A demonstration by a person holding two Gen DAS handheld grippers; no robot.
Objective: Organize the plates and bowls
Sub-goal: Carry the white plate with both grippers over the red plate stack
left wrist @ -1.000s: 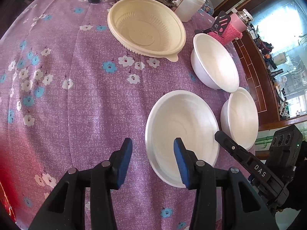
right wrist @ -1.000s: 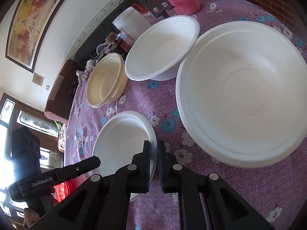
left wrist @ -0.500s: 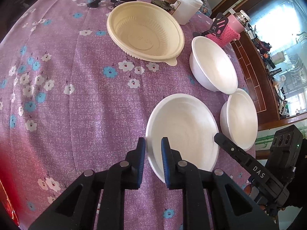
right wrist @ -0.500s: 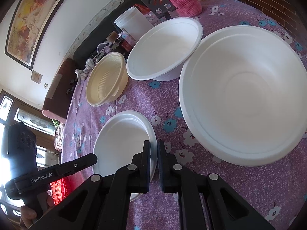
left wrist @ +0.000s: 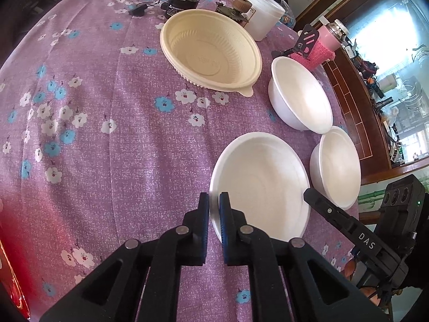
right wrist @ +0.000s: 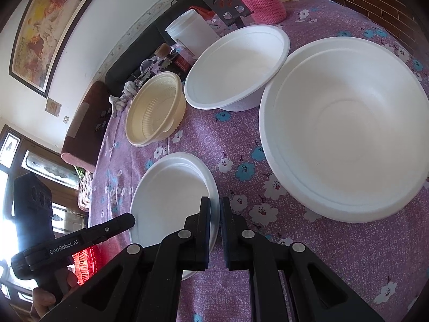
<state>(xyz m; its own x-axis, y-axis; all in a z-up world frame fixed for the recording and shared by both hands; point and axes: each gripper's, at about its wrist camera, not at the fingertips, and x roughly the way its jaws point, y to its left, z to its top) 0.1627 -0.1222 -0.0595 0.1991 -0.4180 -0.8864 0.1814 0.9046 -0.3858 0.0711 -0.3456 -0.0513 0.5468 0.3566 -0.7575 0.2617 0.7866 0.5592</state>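
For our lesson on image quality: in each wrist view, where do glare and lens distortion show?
Left wrist view: window at upper right blown out, purple tablecloth bulges like a dome. Right wrist view: window at lower left glares white, framed painting curves.

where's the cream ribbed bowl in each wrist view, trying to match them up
Left wrist: the cream ribbed bowl sits upper centre, beyond the white plate.
Right wrist: the same bowl is left of centre, tilted by the lens, above the plate.
Shared landmark: the white tub stands just past the bowl in both views.
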